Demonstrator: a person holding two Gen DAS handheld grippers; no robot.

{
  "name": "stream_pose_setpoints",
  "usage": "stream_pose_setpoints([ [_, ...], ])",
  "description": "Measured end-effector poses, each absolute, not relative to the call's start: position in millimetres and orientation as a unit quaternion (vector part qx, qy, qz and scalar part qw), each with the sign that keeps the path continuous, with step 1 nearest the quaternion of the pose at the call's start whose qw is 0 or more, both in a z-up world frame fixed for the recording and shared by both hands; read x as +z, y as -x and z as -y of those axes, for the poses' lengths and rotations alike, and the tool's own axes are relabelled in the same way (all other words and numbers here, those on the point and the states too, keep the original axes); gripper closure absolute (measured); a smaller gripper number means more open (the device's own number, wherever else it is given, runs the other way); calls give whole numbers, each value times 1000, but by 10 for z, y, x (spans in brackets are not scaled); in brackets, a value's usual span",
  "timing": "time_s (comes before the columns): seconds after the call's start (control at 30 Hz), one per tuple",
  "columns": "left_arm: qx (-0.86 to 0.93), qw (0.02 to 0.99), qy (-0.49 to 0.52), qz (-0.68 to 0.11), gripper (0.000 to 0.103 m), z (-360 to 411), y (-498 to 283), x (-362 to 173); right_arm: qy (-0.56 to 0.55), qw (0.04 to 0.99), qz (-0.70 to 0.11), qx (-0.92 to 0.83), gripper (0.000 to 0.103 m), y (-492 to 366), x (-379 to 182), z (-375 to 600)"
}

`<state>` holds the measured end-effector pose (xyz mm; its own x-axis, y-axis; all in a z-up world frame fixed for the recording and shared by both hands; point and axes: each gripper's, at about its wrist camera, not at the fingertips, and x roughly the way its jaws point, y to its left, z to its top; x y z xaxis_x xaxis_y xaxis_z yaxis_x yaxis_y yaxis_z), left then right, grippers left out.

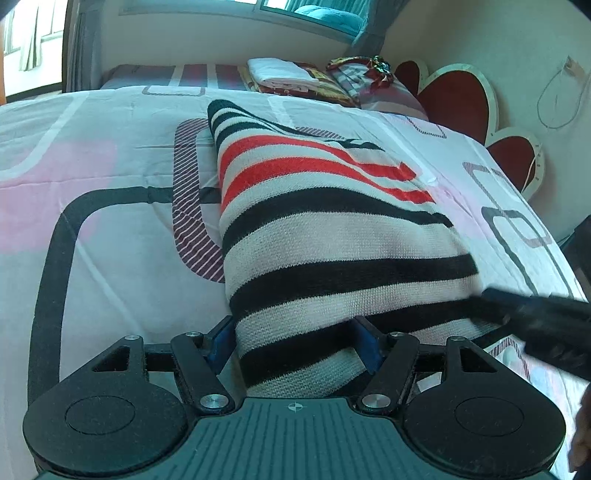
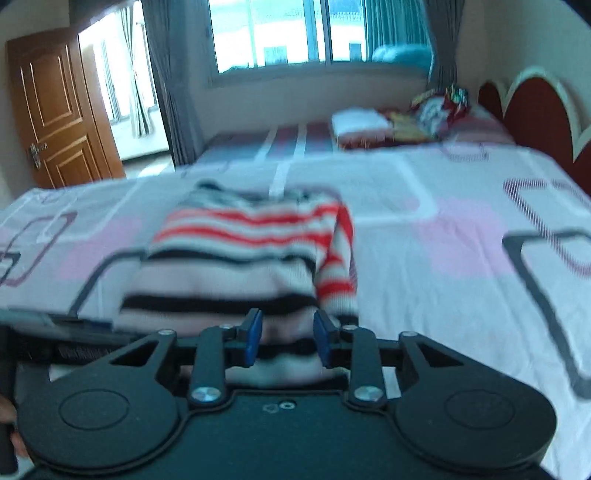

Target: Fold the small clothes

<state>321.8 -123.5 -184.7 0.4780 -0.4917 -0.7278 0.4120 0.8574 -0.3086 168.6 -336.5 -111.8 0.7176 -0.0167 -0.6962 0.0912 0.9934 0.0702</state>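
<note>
A small knit sweater (image 1: 332, 229) with black, white and red stripes lies partly folded on the bed; it also shows in the right wrist view (image 2: 236, 258), blurred. My left gripper (image 1: 295, 343) has its blue pads spread wide, with the sweater's near hem lying between them. My right gripper (image 2: 287, 339) has its blue pads apart around the near hem as well; it appears as a dark blurred bar in the left wrist view (image 1: 543, 325), at the sweater's right edge. A red-striped sleeve (image 2: 338, 273) hangs folded along the sweater's right side.
The bed sheet (image 1: 110, 221) is white and pink with dark rounded shapes. Folded linens and pillows (image 1: 295, 77) sit at the far end. A red heart-shaped headboard (image 1: 461, 99) runs along the right. A wooden door (image 2: 55, 110) and a window (image 2: 295, 33) are beyond.
</note>
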Motion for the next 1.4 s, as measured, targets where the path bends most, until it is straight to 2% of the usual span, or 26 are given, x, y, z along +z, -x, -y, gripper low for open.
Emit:
stream_pose_setpoints([
  [0.17,-267,853,53,-446,37,1197,-3237,-1835,-48,908,-413,-50,78,-1698,-1463,3500],
  [0.37,-260,860,89,-430,37,1086,-3359,-1574,-71,909,-411,-27,70,-1718,-1226,3523],
  [0.63,-243,882,80,-396,37,1232,-3700,-1332,-66,925,-374,-3,71,-2078,-842,3529],
  [0.87,-215,881,67,-415,37,1385,-3998,-1485,-32,917,-396,20,75,-2649,-947,3369],
  [1.03,-215,873,69,-432,37,1433,-4044,-1682,18,898,-439,17,81,-2820,-1303,3406],
  [1.07,-214,871,77,-435,34,1419,-4061,-1711,6,900,-435,20,81,-2794,-1375,3463],
  [1.13,-210,868,83,-443,30,1405,-4101,-1734,1,908,-419,21,81,-2729,-1406,3477],
  [1.27,-207,873,70,-436,30,1444,-4121,-1665,-10,907,-420,28,81,-2732,-1374,3511],
  [1.4,-199,879,75,-428,30,1486,-4214,-1610,-32,913,-404,45,75,-2754,-1183,3565],
])
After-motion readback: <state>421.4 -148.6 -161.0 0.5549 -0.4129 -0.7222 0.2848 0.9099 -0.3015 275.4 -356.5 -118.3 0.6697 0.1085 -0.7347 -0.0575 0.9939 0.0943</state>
